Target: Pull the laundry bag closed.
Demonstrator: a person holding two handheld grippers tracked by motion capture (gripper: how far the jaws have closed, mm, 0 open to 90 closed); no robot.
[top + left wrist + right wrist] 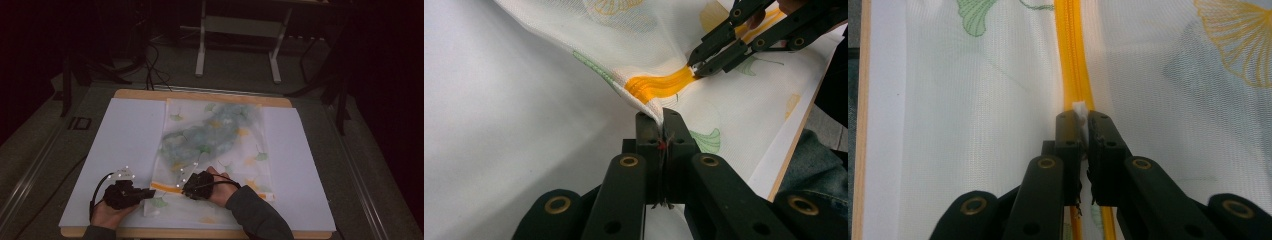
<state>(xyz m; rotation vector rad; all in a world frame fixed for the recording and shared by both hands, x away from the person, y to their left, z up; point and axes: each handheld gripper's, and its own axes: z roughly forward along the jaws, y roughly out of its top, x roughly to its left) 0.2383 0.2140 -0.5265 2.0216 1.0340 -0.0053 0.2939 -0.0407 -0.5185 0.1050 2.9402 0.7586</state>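
White sheeting covers the table [125, 130], where a mesh bag [215, 145] printed with ginkgo leaves lies, no writing legible. At its near end, the left gripper [660, 116] pinches the bag's corner fabric while the right gripper [1080, 116] clamps the white pull on the orange zipper [1074, 60].

High view dim, murky, dark surroundings; gripper views bright, evenly lit, sharp up close.

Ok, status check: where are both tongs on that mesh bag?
Left tongs shut on mesh bag corner. Right tongs shut on white zipper pull on orange zipper. Nothing in the way on the white sheet.
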